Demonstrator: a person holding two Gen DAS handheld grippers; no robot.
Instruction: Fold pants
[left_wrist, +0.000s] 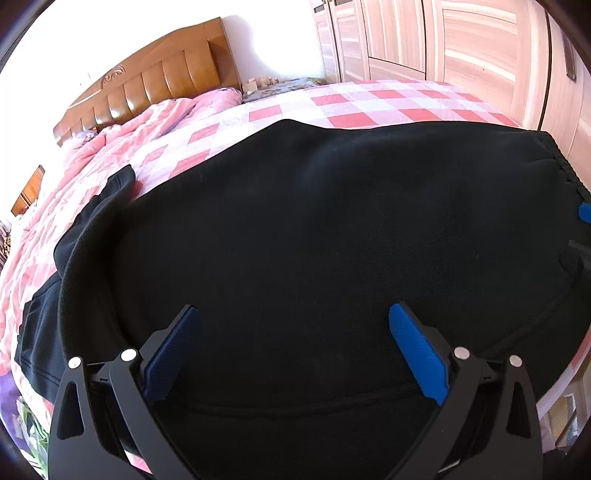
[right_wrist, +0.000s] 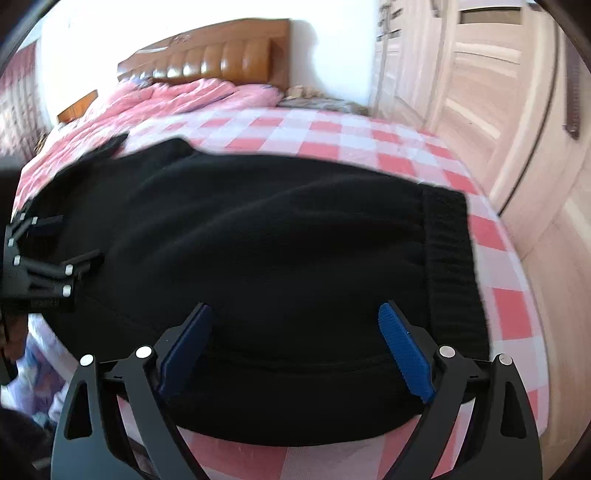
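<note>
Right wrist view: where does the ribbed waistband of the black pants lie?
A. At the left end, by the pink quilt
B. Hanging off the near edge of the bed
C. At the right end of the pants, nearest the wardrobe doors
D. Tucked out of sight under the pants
C: the ribbed waistband forms the right end of the black pants, flat on the checked sheet, on the side of the wardrobe doors.

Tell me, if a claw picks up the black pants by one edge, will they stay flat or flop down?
They would probably flop: the black pants lie soft and rumpled on the checked bedsheet. The thick fleecy cloth looks a bit heavy, so it should sag. It seems unlikely to slip from the ribbed pads.
</note>
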